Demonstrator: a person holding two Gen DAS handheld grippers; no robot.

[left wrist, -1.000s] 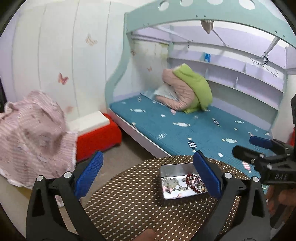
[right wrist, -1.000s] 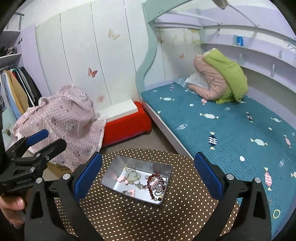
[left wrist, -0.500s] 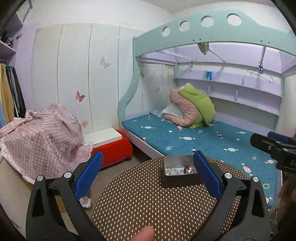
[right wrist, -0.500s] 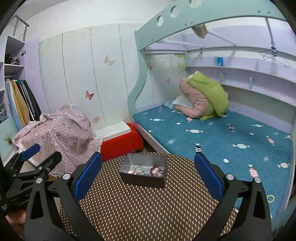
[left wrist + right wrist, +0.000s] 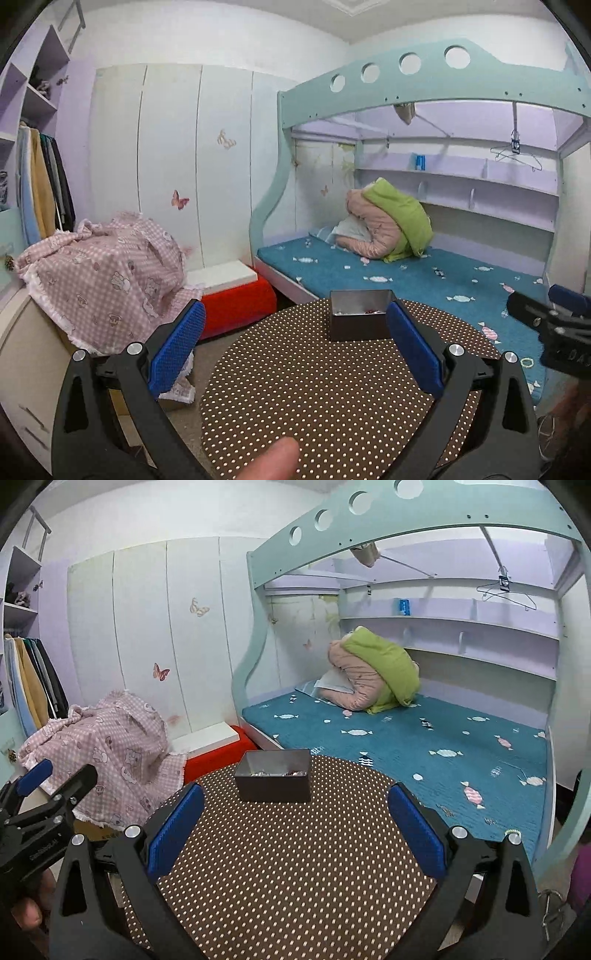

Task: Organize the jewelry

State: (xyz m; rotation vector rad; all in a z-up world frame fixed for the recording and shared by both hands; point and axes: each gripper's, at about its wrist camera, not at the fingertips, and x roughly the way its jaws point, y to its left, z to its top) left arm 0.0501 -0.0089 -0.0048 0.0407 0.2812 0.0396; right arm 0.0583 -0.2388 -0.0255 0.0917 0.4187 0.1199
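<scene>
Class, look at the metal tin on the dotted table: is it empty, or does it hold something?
Not empty. The tin stands upright, lidless; silvery and dark red jewelry shows just above its near wall. How full, cannot tell.

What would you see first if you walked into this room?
Probably the big bed with its blue candy-print cover on the right, and the green and pink quilt bundled at its far end. Close in front, a small metal box of jewelry sits on the round dotted table, with both open grippers pointing toward it.

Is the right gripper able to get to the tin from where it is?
Probably yes. The right gripper is open and empty, the tin sits straight ahead on the dotted table, and nothing lies between them.
</scene>
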